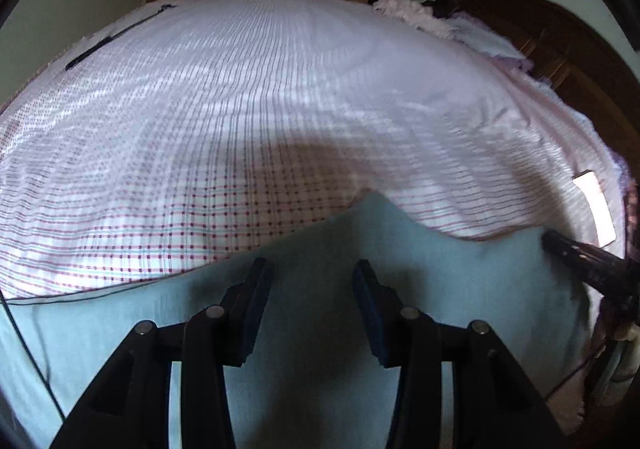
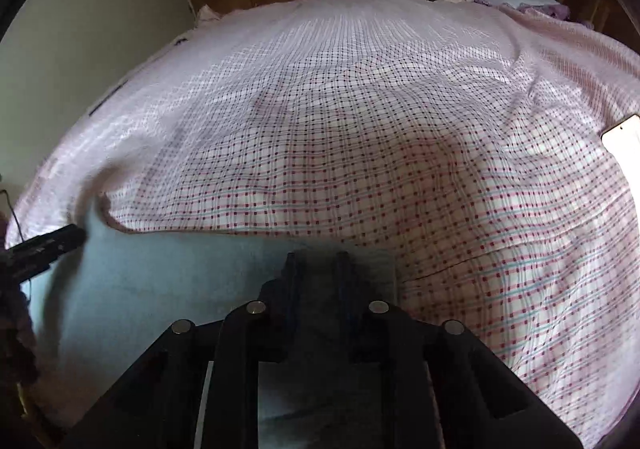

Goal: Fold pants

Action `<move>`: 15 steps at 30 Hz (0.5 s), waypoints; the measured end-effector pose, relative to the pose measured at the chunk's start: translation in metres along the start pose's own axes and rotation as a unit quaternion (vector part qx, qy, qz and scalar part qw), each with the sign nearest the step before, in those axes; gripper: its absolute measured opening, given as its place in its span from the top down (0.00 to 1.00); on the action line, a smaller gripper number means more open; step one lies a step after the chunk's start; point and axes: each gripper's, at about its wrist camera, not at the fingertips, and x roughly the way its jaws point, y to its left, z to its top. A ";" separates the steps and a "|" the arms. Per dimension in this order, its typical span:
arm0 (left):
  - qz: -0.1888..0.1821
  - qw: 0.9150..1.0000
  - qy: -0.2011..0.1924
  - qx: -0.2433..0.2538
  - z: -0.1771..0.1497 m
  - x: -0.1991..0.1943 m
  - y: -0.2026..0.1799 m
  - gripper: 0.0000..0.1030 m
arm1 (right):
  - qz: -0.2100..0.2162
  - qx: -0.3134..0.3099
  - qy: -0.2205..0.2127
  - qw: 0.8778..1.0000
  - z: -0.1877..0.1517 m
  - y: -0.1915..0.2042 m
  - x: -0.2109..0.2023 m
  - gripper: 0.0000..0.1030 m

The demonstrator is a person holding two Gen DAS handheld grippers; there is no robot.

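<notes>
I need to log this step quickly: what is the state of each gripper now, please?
Left gripper: open, holding nothing, over the light blue fabric pants.
Right gripper: jaws nearly together over the pants; whether they pinch the fabric cannot be told.

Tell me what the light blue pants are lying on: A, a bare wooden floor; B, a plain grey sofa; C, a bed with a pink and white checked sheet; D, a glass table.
C: the light blue pants lie spread on the checked sheet of a bed, with its dark wooden headboard at the far right in the left wrist view.
</notes>
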 end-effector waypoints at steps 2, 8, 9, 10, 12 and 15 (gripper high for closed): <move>0.008 1.000 -0.008 0.010 -0.001 0.006 -0.001 0.56 | 0.002 0.001 -0.003 1.000 -0.001 -0.001 -0.001 0.92; 0.013 1.000 -0.009 0.027 0.001 0.006 0.001 0.55 | 0.021 0.028 -0.001 0.999 0.001 -0.006 -0.022 0.90; 0.013 1.000 -0.006 0.025 0.002 0.003 0.003 0.55 | 0.028 0.036 -0.002 0.999 0.000 -0.008 -0.029 0.88; 0.017 1.000 -0.004 0.024 0.003 -0.002 0.006 0.55 | 0.031 0.042 -0.002 0.999 -0.002 -0.009 -0.034 0.83; 0.028 0.999 -0.005 0.024 0.002 -0.012 0.013 0.55 | 0.027 0.053 -0.005 0.998 -0.008 -0.010 -0.045 0.77; 0.055 0.998 -0.008 0.019 -0.005 -0.032 0.028 0.55 | 0.019 0.060 -0.009 0.998 -0.018 -0.009 -0.061 0.76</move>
